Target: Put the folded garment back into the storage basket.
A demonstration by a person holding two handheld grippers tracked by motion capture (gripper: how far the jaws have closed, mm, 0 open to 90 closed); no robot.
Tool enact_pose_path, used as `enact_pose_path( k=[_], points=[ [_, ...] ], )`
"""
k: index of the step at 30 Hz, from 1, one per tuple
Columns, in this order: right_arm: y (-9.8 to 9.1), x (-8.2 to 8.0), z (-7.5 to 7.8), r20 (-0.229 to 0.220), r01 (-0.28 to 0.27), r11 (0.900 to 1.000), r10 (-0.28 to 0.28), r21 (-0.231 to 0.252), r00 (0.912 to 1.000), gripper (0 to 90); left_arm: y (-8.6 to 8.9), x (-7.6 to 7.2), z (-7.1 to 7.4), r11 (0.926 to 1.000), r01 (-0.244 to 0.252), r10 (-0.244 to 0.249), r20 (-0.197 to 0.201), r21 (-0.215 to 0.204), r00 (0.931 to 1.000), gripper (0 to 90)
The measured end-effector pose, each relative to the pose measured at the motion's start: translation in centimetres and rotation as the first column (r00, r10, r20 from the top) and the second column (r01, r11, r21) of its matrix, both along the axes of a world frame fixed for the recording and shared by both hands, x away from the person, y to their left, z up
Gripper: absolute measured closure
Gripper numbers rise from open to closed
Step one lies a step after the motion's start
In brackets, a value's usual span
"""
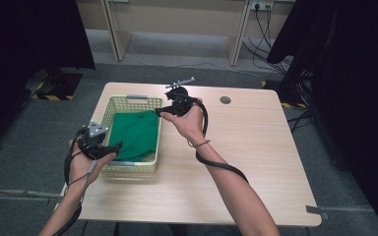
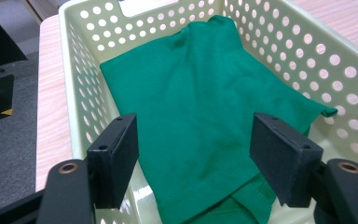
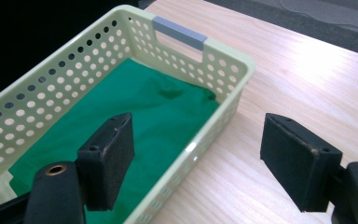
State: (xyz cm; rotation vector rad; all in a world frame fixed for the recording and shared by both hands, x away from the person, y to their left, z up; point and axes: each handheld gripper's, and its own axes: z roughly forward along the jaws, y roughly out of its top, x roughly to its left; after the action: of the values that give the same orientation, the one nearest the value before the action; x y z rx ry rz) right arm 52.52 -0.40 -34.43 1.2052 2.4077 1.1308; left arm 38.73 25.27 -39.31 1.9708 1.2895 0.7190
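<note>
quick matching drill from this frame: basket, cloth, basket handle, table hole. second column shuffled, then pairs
1. basket
2. cloth
3. basket handle
4. table hole

A. green, lying inside the basket
B. grey bar on the far short wall
C. pale yellow-green, perforated walls
D. dark round spot near the table's far edge

Pairs: 1-C, 2-A, 3-B, 4-D

Green cloth [image 1: 137, 133], soft and folded, lying flat inside pale yellow basket [image 1: 128, 102] with holes, at left of surface.
</note>
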Motion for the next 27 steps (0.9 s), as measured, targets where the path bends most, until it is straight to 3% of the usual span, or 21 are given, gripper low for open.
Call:
enact_pose_path(
  k=[27],
  points=[
    [-5.6,-2.5,-0.8,0.03,0.02,0.9998,-0.02,0.009,0.9993,26.1,-0.9,0.8,0.1,0.9998,0.011,-0.011,-0.007,0.013,0.9999,33.2]
  ],
)
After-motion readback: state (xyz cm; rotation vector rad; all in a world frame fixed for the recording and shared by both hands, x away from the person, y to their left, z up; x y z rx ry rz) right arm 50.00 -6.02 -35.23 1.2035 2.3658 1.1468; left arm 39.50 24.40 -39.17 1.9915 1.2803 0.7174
